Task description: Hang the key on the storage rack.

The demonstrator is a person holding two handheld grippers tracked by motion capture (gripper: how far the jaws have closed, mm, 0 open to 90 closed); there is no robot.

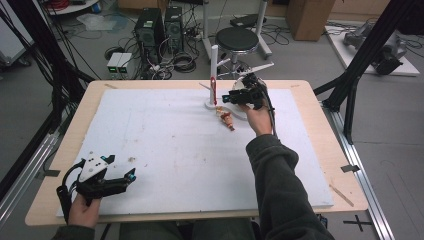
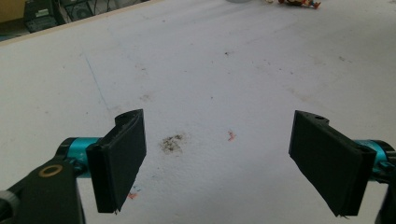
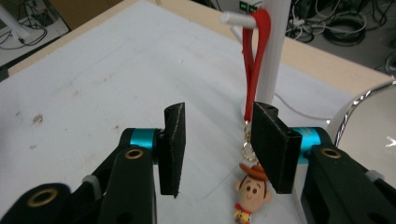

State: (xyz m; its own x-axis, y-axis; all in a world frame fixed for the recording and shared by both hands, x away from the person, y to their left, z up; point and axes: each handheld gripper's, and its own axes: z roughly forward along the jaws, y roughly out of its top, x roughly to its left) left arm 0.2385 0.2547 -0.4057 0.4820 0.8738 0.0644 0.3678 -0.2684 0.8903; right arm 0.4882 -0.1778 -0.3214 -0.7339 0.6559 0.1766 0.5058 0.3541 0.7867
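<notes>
No legible text, labels, brand names, numbers or signs in any view. Checked the obvious carriers: the two black computer tower cases point(image 1: 159, 27) at 12 o'clock beyond the table, no badge readable; the small white boxes with green lights point(image 1: 119, 62) at 11 o'clock on the floor, faces too small to read; the brown cardboard box point(image 1: 310, 17) at 1 o'clock, no print visible on it. The small cowboy-figure keychain charm with brown hat point(image 3: 251, 191) has a painted face but no lettering. The black cross of tape point(image 1: 359, 221) on the floor at 4 o'clock is a plain mark, not a character.
</notes>
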